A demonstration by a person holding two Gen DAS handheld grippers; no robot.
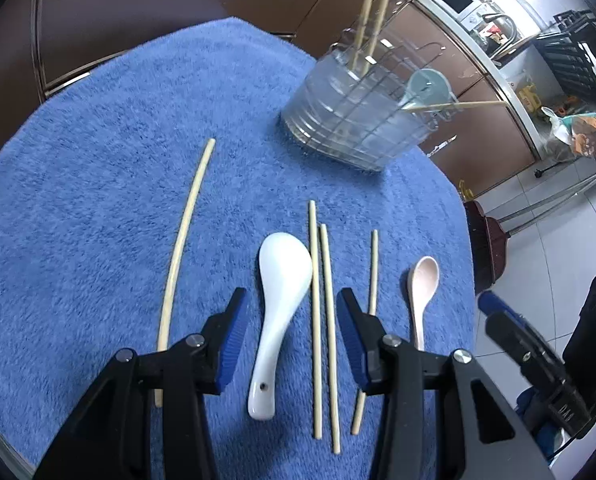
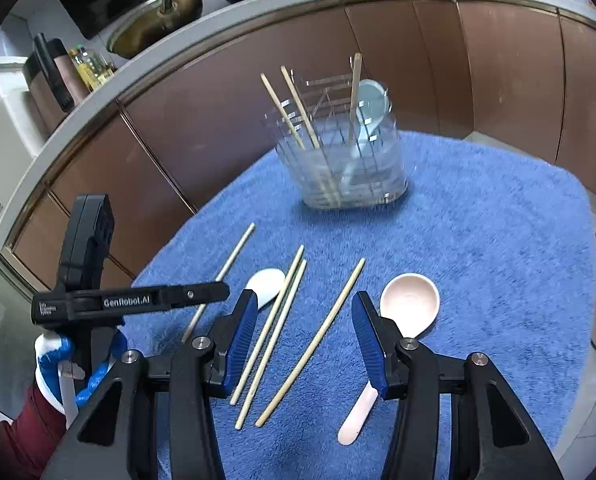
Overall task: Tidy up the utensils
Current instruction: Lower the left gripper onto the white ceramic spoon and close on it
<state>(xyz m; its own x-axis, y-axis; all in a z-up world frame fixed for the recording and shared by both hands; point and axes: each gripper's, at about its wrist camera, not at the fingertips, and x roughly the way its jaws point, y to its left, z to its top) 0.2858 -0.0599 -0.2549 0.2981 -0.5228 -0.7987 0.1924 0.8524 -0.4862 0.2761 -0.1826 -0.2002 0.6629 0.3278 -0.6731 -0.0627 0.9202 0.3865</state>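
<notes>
A blue towel point(image 1: 117, 168) covers the table, and the loose utensils lie on it in a rough row at the near side. The left tool point(image 1: 291, 336) hangs over them with its jaws spread wide and nothing between them; below the gap sit the white ceramic spoon point(image 1: 279, 304), bowl pointing far, and just right of it a pair of chopsticks point(image 1: 322, 320) lying side by side. A single chopstick point(image 1: 372, 312) passes under the tool's right finger, and a pink spoon point(image 1: 422, 288) lies right of that. Well to the left, apart from the rest, is a long chopstick point(image 1: 181, 248).

The right tool point(image 2: 304, 340) is also wide open and holds nothing. In its view the paired chopsticks point(image 2: 275, 328) and the single chopstick point(image 2: 318, 340) lie in the gap between the fingers, while the pink spoon point(image 2: 408, 304) sits just past the right finger, its handle running near under that finger. The white spoon point(image 2: 265, 280) shows only partly beyond the left finger.

At the far side of the towel stands a clear plastic utensil holder point(image 2: 350, 168) with wire dividers. It holds several upright chopsticks point(image 2: 289, 108) and a pale blue spoon point(image 2: 372, 104).
</notes>
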